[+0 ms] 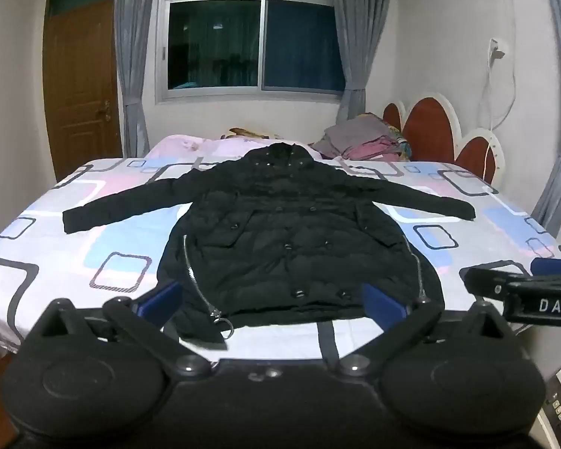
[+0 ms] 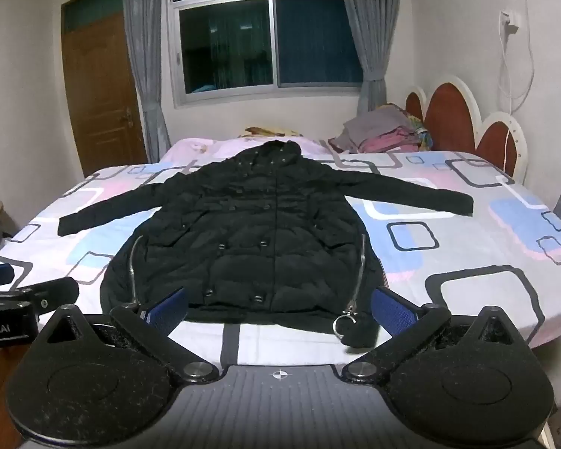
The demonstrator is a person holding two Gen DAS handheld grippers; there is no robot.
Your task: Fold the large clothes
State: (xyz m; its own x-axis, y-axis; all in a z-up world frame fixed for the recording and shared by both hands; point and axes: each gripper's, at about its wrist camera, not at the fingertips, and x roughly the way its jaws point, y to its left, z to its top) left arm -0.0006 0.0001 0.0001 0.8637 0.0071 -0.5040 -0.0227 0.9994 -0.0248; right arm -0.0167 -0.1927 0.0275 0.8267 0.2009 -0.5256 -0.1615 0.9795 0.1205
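Coat lies flat on the bed, black and padded, front up, hood toward the window and both sleeves spread out to the sides. The left gripper hovers at the hem near the bed's edge, its blue fingers spread wide and holding nothing. The right gripper hangs beside it over the same hem, fingers likewise parted and empty. Folded clothes sit piled by the headboard.

Big black puffy hooded coat spread flat face up across the middle of the frame, sleeves stretched out to both sides, hood toward the top, hem nearest the camera, silver side zippers showing.
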